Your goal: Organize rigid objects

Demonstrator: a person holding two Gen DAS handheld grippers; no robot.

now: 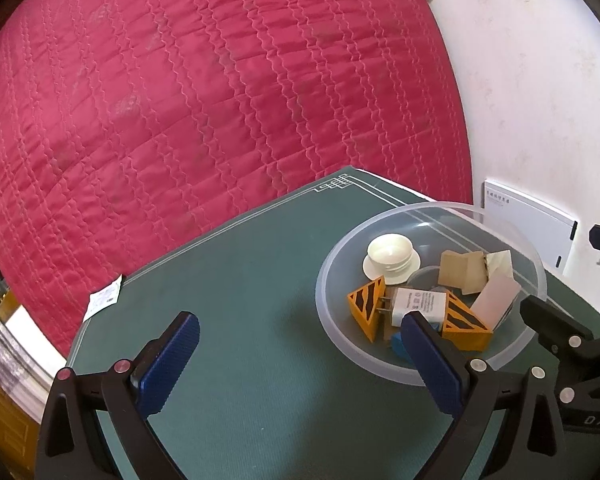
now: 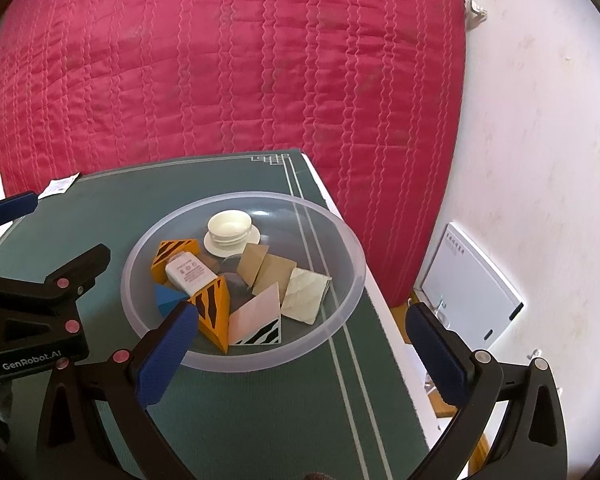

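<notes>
Clear plastic bowl (image 2: pixel 340 240) sits on the green mat (image 2: pixel 260 420), near its right border lines and the table's right edge. Contents, piled and touching: white ribbed cap (image 2: pixel 230 228) at the far side; two orange wedges with black stripes (image 2: pixel 212 312); white charger plug (image 2: pixel 190 272) lying across them; blue block (image 2: pixel 166 298); tan cardboard wedges (image 2: pixel 268 270); cream wedge (image 2: pixel 304 290); pale pink wedge (image 2: pixel 256 316).

Left gripper (image 1: pixel 300 360): jaws spread, empty, over bare mat left of the bowl; its right finger overlaps the near rim in view.

Right gripper (image 2: pixel 300 352): jaws spread, empty, straddling the bowl's near rim.

Mat finely ribbed, open on the left. Paper label (image 1: pixel 104 298) at the far-left corner. Red quilted cover (image 1: pixel 220 100) behind.
</notes>
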